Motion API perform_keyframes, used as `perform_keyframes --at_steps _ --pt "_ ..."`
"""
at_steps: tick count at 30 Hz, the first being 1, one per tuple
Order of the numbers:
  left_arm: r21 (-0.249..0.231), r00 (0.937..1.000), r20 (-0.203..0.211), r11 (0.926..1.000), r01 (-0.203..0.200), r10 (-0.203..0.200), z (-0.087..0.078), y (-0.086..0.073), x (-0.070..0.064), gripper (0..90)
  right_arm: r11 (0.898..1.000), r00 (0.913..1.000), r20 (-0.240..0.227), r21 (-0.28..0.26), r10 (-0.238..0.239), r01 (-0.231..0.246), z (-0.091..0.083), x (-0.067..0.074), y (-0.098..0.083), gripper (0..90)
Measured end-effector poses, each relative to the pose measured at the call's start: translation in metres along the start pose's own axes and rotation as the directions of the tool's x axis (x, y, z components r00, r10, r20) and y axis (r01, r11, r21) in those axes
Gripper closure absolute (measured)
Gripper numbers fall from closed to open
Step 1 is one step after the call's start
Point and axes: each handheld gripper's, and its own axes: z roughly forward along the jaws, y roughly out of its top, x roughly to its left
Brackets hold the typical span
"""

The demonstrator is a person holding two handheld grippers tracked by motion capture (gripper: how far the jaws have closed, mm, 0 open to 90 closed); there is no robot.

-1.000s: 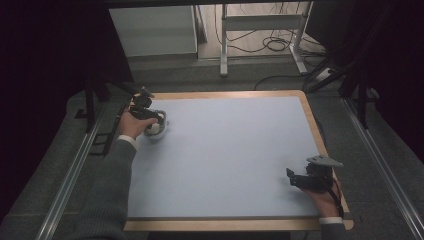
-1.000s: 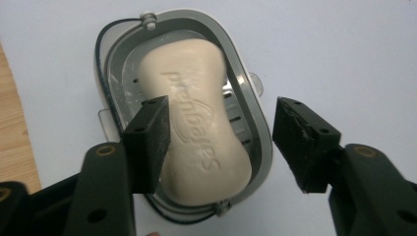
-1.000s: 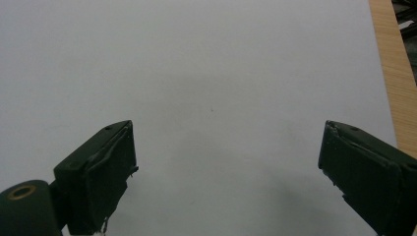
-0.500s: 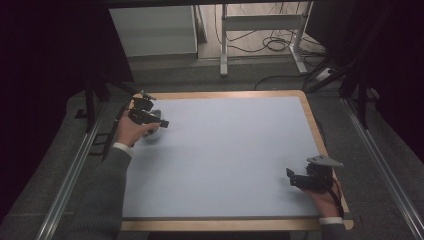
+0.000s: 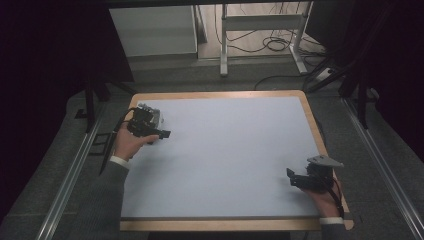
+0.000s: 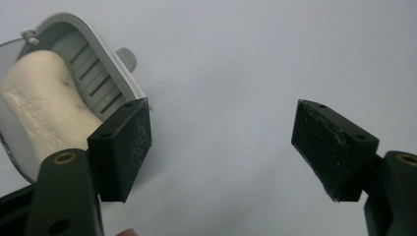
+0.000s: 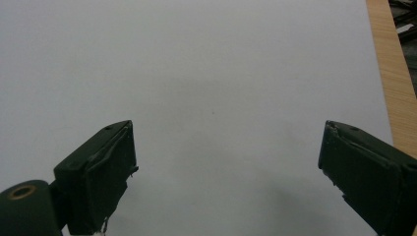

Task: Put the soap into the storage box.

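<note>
Left gripper view: soap bar in grey dish on pale tabletop.
Left claw and right claw gape wide, both empty.

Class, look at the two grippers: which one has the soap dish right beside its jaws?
The left gripper: a grey soap dish holding a pale soap bar sits just outside one jaw. The right gripper faces bare table.

One tabletop, pale blue with a wooden rim. Two claws: the left claw at about nine o'clock, the right claw at about four o'clock. One grey soap dish beside the left claw, with one cream bar of soap in it. Two hands hold the claws.
</note>
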Motion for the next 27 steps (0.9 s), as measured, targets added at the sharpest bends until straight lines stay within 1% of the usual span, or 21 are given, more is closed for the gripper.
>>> perform_keyframes --at_steps 2,3,4,6,8,9,10,12,13,14,15,16,18,19,20,21,22,23,24,27 --pt "-0.005 0.9999 0.005 0.9999 -0.014 0.014 0.0 -0.005 -0.004 23.3 1.0 1.0 0.0 -0.001 0.001 -0.001 0.0 0.0 0.0 7.1" --pt "-0.005 0.9999 0.005 0.9999 -0.014 0.014 0.0 -0.005 -0.004 23.2 1.0 1.0 0.002 -0.002 0.002 -0.002 -0.001 0.0 0.0 7.1" --pt "-0.012 0.9997 0.006 0.9996 -0.025 0.025 0.0 -0.011 -0.009 23.2 1.0 1.0 0.002 -0.002 0.001 -0.001 -0.001 0.0 0.0 7.1" --pt "-0.019 0.9991 0.009 0.999 -0.04 0.041 0.0 -0.016 -0.014 23.0 1.0 1.0 0.002 -0.003 0.001 -0.001 -0.001 0.0 0.0 7.2" --pt "-0.026 0.9987 0.019 0.9986 -0.047 0.047 0.0 -0.022 -0.018 22.9 1.0 1.0 0.001 -0.001 -0.001 0.001 -0.002 -0.001 0.0 7.1" --pt "-0.026 0.9987 0.019 0.9986 -0.047 0.047 0.0 -0.022 -0.018 22.8 1.0 1.0 0.001 -0.001 -0.001 0.001 -0.002 -0.001 0.0 7.1" --pt "-0.035 0.9984 0.023 0.9981 -0.051 0.052 -0.001 -0.028 -0.023 22.7 1.0 1.0 0.002 -0.003 0.001 -0.001 -0.002 -0.001 0.0 7.1" --pt "-0.038 0.9981 0.025 0.9978 -0.055 0.056 -0.001 -0.031 -0.025 22.6 1.0 1.0 0.002 -0.002 0.001 -0.001 -0.002 -0.001 0.0 7.2" --pt "-0.04 0.9975 0.025 0.997 -0.066 0.067 0.0 -0.036 -0.03 22.4 1.0 1.0 0.003 -0.002 0.001 -0.001 -0.002 -0.001 0.0 7.2" --pt "-0.04 0.9975 0.025 0.997 -0.066 0.067 0.0 -0.036 -0.03 22.2 1.0 1.0 0.003 -0.002 0.001 -0.001 -0.002 -0.001 0.0 7.1" --pt "-0.043 0.9969 0.028 0.9965 -0.072 0.073 0.001 -0.043 -0.035 22.1 1.0 1.0 0.003 -0.003 0.0 0.0 -0.002 -0.001 0.0 7.1" --pt "-0.043 0.9969 0.028 0.9965 -0.072 0.073 0.001 -0.043 -0.035 21.9 1.0 1.0 0.003 -0.003 0.0 0.0 -0.002 -0.001 0.0 7.1" --pt "-0.047 0.9961 0.04 0.9959 -0.077 0.079 0.003 -0.051 -0.039 21.7 1.0 1.0 0.003 -0.004 0.0 0.0 -0.002 -0.001 0.001 7.2" --pt "-0.05 0.9961 0.046 0.996 -0.073 0.076 0.005 -0.055 -0.04 21.6 1.0 1.0 0.004 -0.005 -0.002 0.002 -0.003 -0.001 0.001 7.1" --pt "-0.052 0.9956 0.06 0.9962 -0.069 0.072 0.008 -0.063 -0.044 21.5 1.0 1.0 0.003 -0.007 0.0 0.0 -0.003 -0.001 0.001 7.2" --pt "-0.052 0.9956 0.06 0.9962 -0.069 0.072 0.008 -0.063 -0.044 21.5 1.0 1.0 0.003 -0.007 0.0 0.0 -0.003 -0.001 0.001 7.2" --pt "-0.051 0.9952 0.07 0.9966 -0.064 0.068 0.01 -0.069 -0.046 21.4 1.0 1.0 0.004 -0.008 -0.001 0.001 -0.003 -0.001 0.001 7.1" --pt "-0.051 0.9952 0.07 0.9966 -0.064 0.068 0.01 -0.069 -0.046 21.4 1.0 1.0 0.004 -0.008 -0.001 0.001 -0.003 -0.001 0.001 7.1" --pt "-0.044 0.9945 0.079 0.9968 -0.066 0.069 0.013 -0.075 -0.048 21.3 1.0 1.0 0.004 -0.008 -0.001 0.001 -0.003 -0.001 0.001 7.2" --pt "-0.039 0.9943 0.075 0.9966 -0.073 0.076 0.014 -0.077 -0.05 20.9 1.0 1.0 0.004 -0.009 -0.003 0.003 -0.003 -0.001 0.001 7.1"
